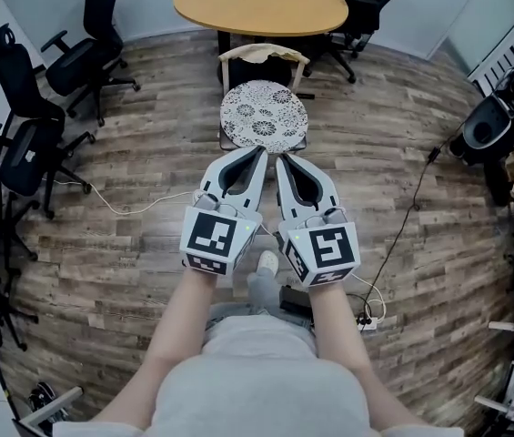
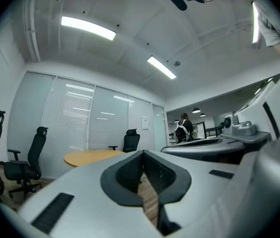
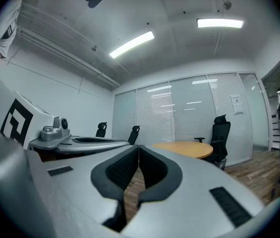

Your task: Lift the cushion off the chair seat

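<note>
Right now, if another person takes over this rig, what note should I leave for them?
Left claw: shut, empty, near the front edge of the cushion.
Right claw: shut, empty, beside it.
The cushion is round and patterned, and lies on the chair seat before the round table.
Done: nothing; the cushion looks untouched.
Left: open the claws, grip the cushion, lift it off the seat.
</note>
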### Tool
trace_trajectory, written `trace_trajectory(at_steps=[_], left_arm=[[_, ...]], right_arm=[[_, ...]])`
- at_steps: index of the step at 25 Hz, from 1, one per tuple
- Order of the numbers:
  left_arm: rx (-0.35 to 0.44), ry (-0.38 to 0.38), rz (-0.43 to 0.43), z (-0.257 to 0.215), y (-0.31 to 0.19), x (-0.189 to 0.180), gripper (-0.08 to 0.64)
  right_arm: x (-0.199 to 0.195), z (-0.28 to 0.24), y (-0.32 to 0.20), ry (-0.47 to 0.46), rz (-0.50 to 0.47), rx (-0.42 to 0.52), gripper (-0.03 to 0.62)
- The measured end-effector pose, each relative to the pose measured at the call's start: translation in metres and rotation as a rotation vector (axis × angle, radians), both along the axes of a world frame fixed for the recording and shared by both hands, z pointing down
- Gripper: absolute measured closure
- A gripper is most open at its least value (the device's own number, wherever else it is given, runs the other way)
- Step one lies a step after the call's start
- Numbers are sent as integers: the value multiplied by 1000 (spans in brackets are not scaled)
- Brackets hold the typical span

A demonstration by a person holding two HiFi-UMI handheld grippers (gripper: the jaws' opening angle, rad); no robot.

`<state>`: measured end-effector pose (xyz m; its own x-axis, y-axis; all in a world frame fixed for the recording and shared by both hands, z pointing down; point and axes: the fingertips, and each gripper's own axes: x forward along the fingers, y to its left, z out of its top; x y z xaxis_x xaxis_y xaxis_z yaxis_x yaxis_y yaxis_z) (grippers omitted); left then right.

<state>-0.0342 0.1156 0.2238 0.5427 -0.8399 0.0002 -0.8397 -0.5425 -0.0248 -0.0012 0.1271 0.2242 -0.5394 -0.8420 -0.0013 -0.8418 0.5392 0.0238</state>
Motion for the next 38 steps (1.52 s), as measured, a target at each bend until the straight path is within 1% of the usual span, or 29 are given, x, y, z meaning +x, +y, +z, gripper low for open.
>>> trace_trajectory(at_steps=[6,11,17,24,29,33,38], left_arm=[[-24,-3,-20,7,-54,23,555],[-51,0,-36,17,-98,38,555],[-73,4,-52,31,-131,46,555],[-106,-1,-56,48,-167,30,555],[-133,-1,-33,59,-213,18,555],[-172,-3,-6,75,-245,12,555],[-214,5,18,95,-285,2,555]], right_arm=[[24,4,-56,-12,-18,-16,566],[36,13,-102,0,-56,-40,566],[44,24,-138,12,-80,-65,566],[27,44,-169,29,-97,-98,566],[20,51,-211,59,-58,-104,568],[21,60,-246,58,-17,-136,568],[15,79,-288,72,12,-167,568]])
